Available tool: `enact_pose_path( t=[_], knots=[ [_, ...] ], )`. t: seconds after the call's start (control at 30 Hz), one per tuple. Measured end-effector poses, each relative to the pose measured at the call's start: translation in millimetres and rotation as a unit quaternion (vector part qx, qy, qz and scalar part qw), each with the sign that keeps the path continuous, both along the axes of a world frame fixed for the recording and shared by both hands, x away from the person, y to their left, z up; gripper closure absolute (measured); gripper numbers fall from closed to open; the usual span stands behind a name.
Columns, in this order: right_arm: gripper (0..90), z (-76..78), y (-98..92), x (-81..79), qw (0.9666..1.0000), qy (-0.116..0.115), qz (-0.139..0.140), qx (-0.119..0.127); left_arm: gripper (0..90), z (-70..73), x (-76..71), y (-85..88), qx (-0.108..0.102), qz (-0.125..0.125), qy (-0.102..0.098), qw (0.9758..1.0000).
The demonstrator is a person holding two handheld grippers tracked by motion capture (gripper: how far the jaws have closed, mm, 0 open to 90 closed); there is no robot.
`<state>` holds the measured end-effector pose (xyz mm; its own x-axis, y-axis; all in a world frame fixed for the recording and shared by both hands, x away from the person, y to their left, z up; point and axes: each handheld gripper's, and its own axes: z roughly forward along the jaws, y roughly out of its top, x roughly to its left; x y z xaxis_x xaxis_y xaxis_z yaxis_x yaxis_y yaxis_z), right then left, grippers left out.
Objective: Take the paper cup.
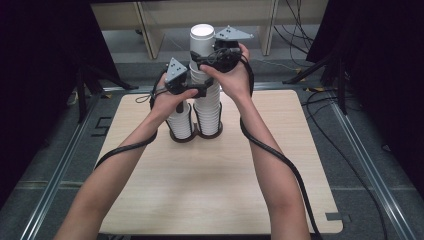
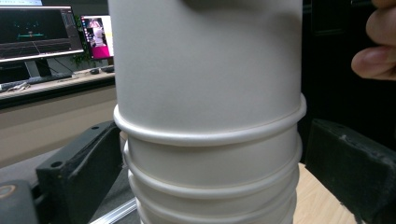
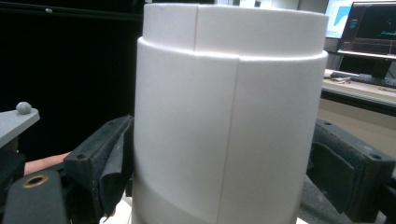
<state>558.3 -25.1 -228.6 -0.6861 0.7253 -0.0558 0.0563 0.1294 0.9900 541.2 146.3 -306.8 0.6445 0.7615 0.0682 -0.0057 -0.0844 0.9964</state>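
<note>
A tall stack of upturned white paper cups [image 1: 209, 107] stands on the wooden table [image 1: 225, 175], and a shorter stack [image 1: 180, 122] stands just to its left. My left gripper [image 1: 202, 91] reaches in from the left at mid height. In the left gripper view [image 2: 210, 154], both pads rest against a cup rim of the tall stack [image 2: 205, 79]. My right gripper [image 1: 202, 59] straddles the top cup [image 1: 201, 40]. In the right gripper view [image 3: 224, 154], its jaws stand wide on either side of that cup [image 3: 229, 121], close to its wall but not squeezing it.
Both stacks sit in dark round holders [image 1: 195, 136] near the table's far middle. Cables trail from both grippers along the forearms. Dark stands [image 1: 82, 85] flank the table, and shelving legs [image 1: 150, 35] stand behind it.
</note>
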Motion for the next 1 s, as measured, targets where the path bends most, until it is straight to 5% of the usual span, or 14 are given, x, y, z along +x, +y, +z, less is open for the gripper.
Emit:
enact_pose_path(
  t=[0.3, 1.0],
  knots=[
    [15.6, -0.4, 2.1, 2.3, 1.0000, 0.003, 0.006, 0.005, 4.6, -0.7, 5.2, -0.4, -0.003, -0.003, 0.020, 0.9998],
    [19.5, 16.2, -4.4, -1.0, 0.9995, -0.014, 0.009, 0.026, 4.9, -0.3, 7.2, 1.9, 0.002, -0.007, 0.015, 0.9999]
  ],
)
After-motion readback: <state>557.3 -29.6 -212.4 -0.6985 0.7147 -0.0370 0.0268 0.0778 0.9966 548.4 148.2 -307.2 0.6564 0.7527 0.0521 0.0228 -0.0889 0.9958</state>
